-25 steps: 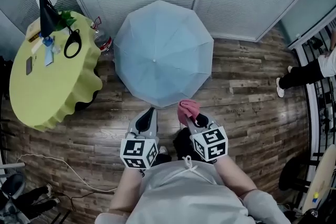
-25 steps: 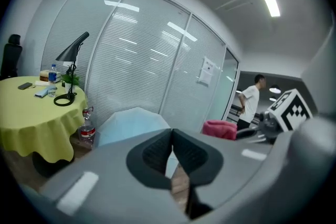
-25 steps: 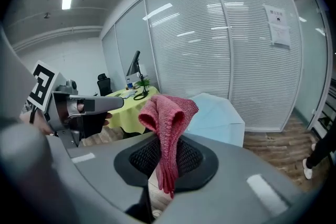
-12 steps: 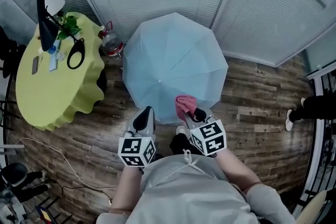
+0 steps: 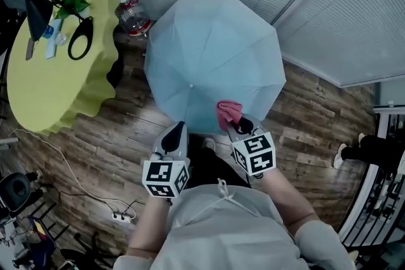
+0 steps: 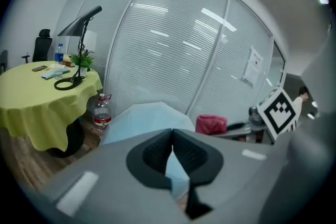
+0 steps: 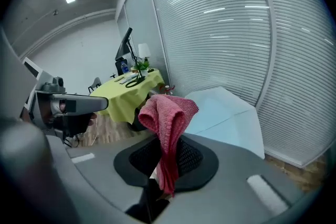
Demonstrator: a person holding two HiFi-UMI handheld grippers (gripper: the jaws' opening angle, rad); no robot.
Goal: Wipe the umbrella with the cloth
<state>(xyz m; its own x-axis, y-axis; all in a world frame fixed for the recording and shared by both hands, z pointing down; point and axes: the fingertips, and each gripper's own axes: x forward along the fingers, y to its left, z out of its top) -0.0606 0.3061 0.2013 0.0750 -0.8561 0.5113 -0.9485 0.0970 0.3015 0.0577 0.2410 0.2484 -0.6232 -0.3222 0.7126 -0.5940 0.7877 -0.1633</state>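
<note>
The open pale-blue fabric umbrella point(image 5: 215, 54) sits canopy-up on the wooden plank floor point(image 5: 310, 117), with its shaft and handle hidden under the canopy. The right gripper point(image 5: 238, 127) is clamped on a bunched pink knitted cloth point(image 5: 228, 113) right at the canopy's near edge, though whether cloth meets fabric can't be made out. The left gripper point(image 5: 178, 129) hovers just beside it, its jaws pressed together on nothing.

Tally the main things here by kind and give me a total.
umbrella: 1
cloth: 1
grippers: 2, the left gripper and the right gripper
table: 1
water bottle: 1
desk lamp: 1
Total: 7
</note>
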